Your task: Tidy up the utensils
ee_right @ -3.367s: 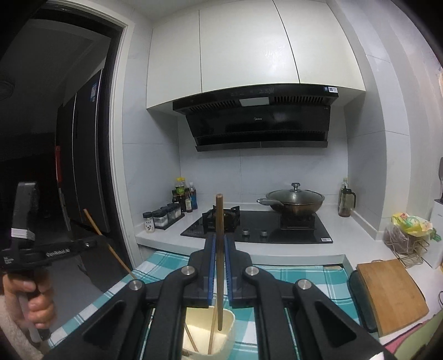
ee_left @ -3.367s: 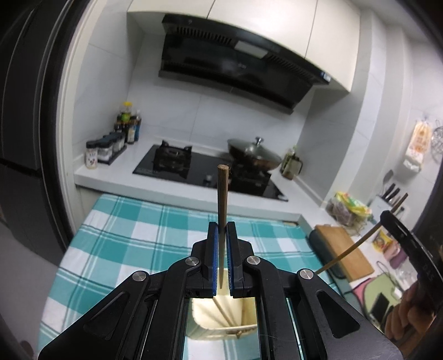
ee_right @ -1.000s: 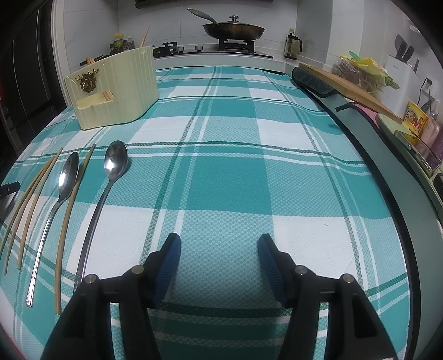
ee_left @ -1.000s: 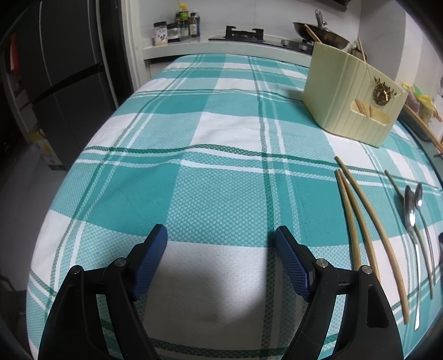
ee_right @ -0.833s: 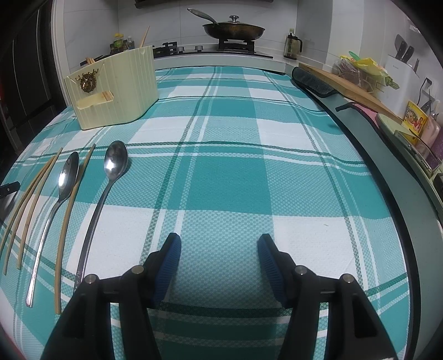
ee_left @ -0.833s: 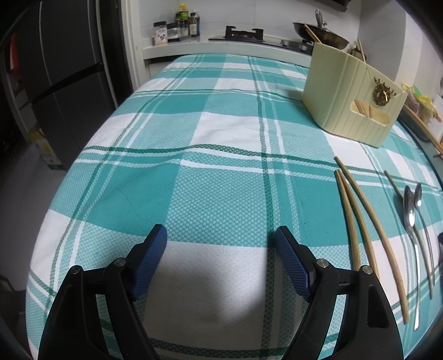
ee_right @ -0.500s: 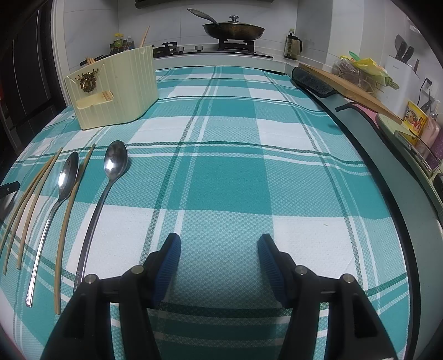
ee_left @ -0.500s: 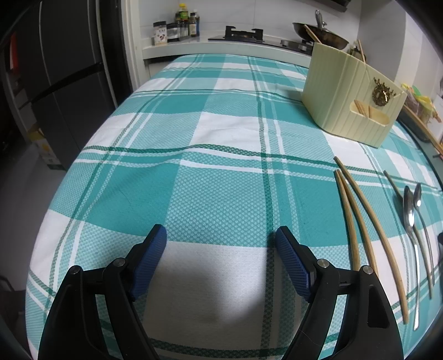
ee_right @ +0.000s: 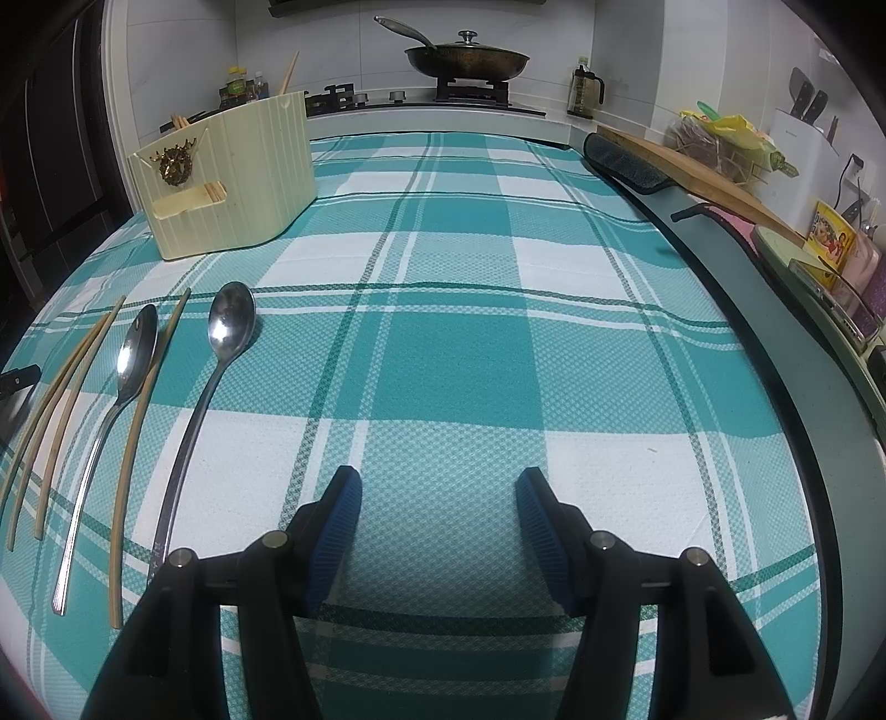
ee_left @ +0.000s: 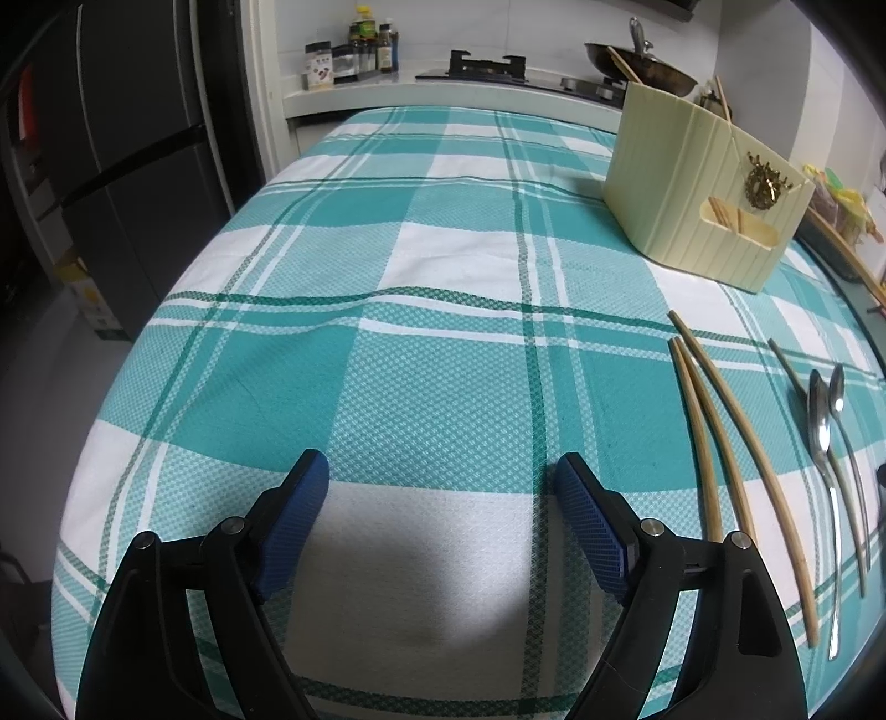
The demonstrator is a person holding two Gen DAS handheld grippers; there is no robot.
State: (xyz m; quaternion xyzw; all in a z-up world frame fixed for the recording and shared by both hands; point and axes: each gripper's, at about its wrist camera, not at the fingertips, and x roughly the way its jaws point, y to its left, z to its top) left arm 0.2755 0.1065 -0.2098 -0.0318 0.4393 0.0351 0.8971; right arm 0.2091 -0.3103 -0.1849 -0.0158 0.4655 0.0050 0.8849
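Note:
A cream utensil holder (ee_left: 692, 188) (ee_right: 232, 177) stands on the teal plaid tablecloth (ee_left: 443, 360), with chopstick ends sticking out of its top. Three loose chopsticks (ee_left: 699, 426) (ee_right: 61, 399) lie side by side on the cloth. Two metal spoons (ee_left: 818, 399) (ee_right: 231, 315) lie beside them, with another chopstick (ee_right: 141, 432) between the spoons. My left gripper (ee_left: 441, 471) hangs open and empty low over the cloth, left of the chopsticks. My right gripper (ee_right: 438, 479) is also open and empty, to the right of the spoons.
A wooden cutting board (ee_right: 692, 171) and a dark mat (ee_right: 626, 160) lie along the counter on the right. Behind the table a lidded pan (ee_right: 468, 58) sits on the stove. Condiment bottles (ee_left: 360, 50) stand at the back left. A dark fridge (ee_left: 111, 166) fills the left.
Earlier each gripper was shut on a chopstick above the holder. Now both are open, empty and down near the cloth. Nothing has moved over the last second.

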